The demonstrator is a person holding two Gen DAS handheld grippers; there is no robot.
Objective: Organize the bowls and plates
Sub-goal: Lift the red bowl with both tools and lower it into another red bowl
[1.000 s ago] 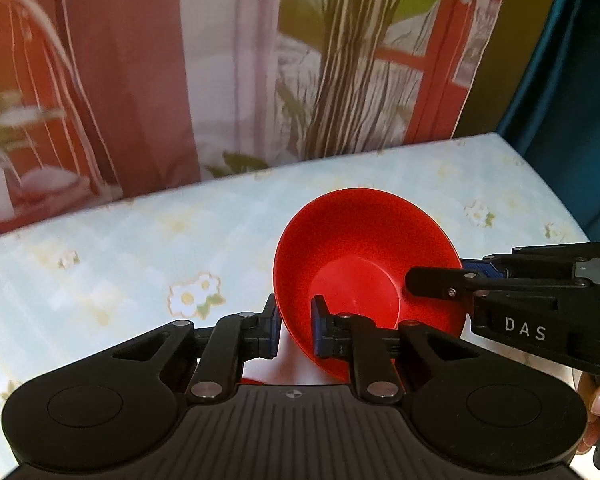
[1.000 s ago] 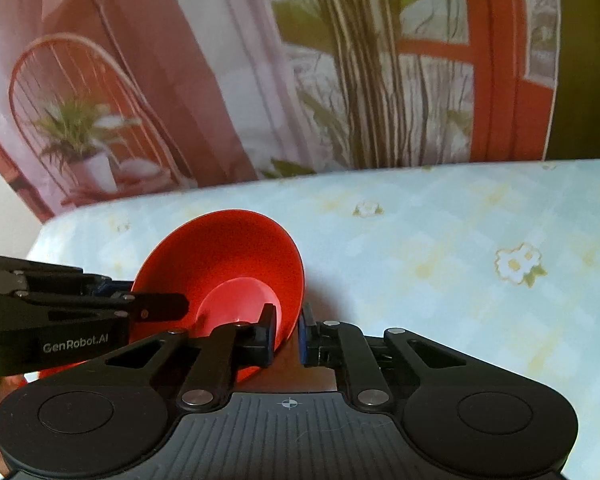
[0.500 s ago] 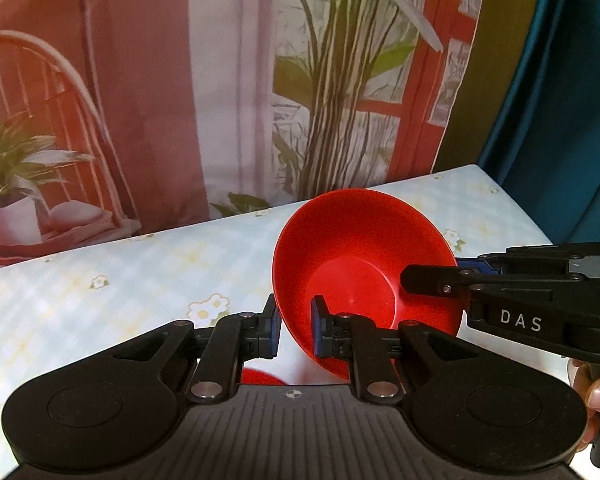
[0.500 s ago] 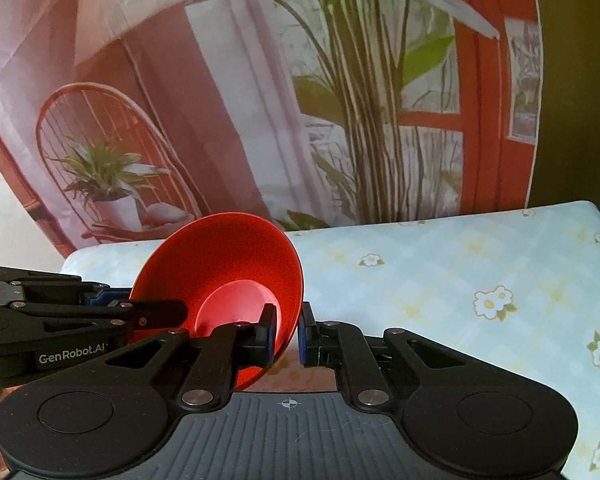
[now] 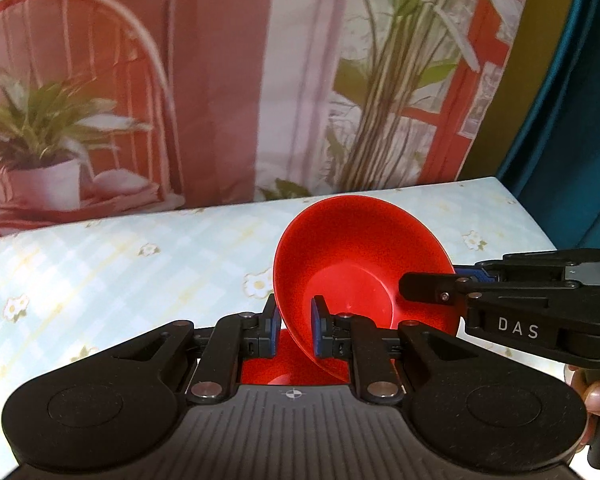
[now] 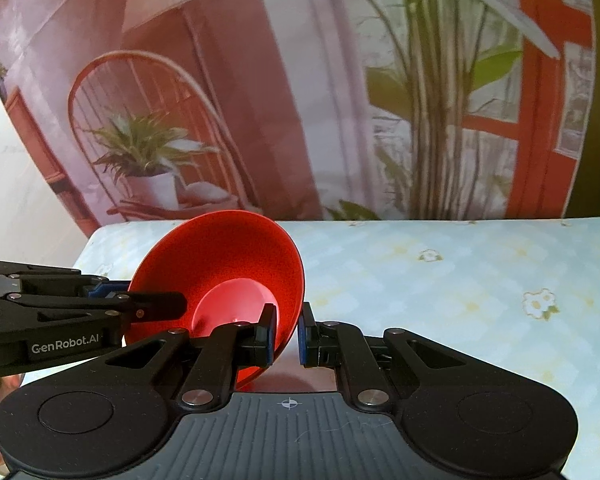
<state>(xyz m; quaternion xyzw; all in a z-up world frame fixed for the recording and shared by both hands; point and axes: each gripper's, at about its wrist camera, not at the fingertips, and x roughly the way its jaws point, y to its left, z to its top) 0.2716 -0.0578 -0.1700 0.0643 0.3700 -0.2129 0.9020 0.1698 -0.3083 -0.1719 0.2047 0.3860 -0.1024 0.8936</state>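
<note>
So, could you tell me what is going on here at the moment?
A person is holding one red bowl with both grippers. The left gripper and the right gripper each pinch its rim from opposite sides, keeping it tilted above the flowered tablecloth. Another red dish sits just beneath, mostly hidden.

Pale floral tablecloth point(image 5: 148, 264) and printed backdrop point(image 5: 228, 80), seen ahead of the tongs.

A light blue checked cloth dotted with small white daisies is spread beyond the tongs. Behind it a backdrop is hung, printed with a red wire chair point(image 6: 148, 128), a potted plant point(image 6: 152, 160), tall green stems point(image 6: 432, 120) and a red window frame point(image 6: 540, 120). A teal curtain point(image 5: 572, 120) is seen at far right.
</note>
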